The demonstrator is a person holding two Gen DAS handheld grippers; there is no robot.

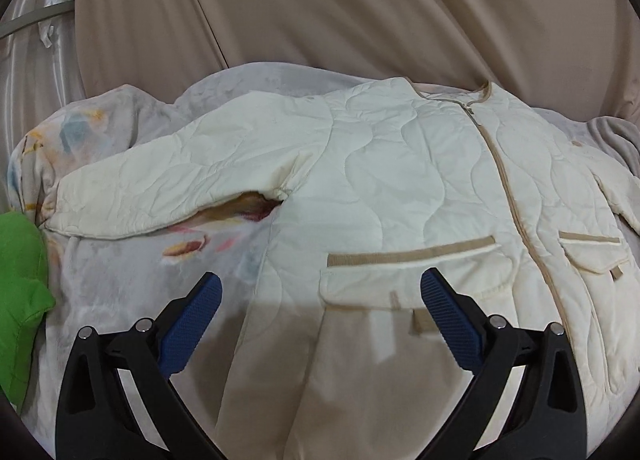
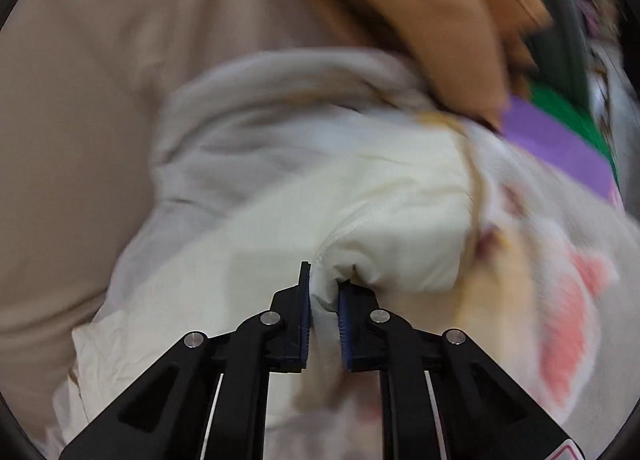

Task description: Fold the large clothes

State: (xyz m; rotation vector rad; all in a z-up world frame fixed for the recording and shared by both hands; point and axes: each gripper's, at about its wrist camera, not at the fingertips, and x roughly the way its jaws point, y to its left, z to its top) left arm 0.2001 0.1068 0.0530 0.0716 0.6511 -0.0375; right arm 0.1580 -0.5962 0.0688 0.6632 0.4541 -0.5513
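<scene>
1. Cream-white quilted jacket (image 1: 400, 179) with tan zipper trim and two tan-edged flap pockets lies spread front-up, zipped, across a pale grey fleece blanket (image 1: 132, 268) printed with faded flowers; one sleeve stretches out flat to the left in the left wrist view.
2. Over the jacket's lower hem the left gripper (image 1: 320, 292) hovers with its blue-padded fingers (image 1: 192, 312) spread wide, holding nothing; whether the tips touch the cloth cannot be told.
3. In the blurred right wrist view the right gripper (image 2: 324, 296) has its fingers (image 2: 345, 324) drawn narrow, pinching a bunched fold of the jacket's cream fabric (image 2: 360, 211) between the pads.
4. Just beside the blanket's left edge sits a bright green cloth (image 1: 20, 300).
5. Behind the blanket hangs a beige draped sheet (image 1: 340, 11).
6. Near the upper right of the right wrist view lie an orange-tan fabric (image 2: 420, 7) and a purple flat item (image 2: 556, 147) with a green edge, both blurred.
</scene>
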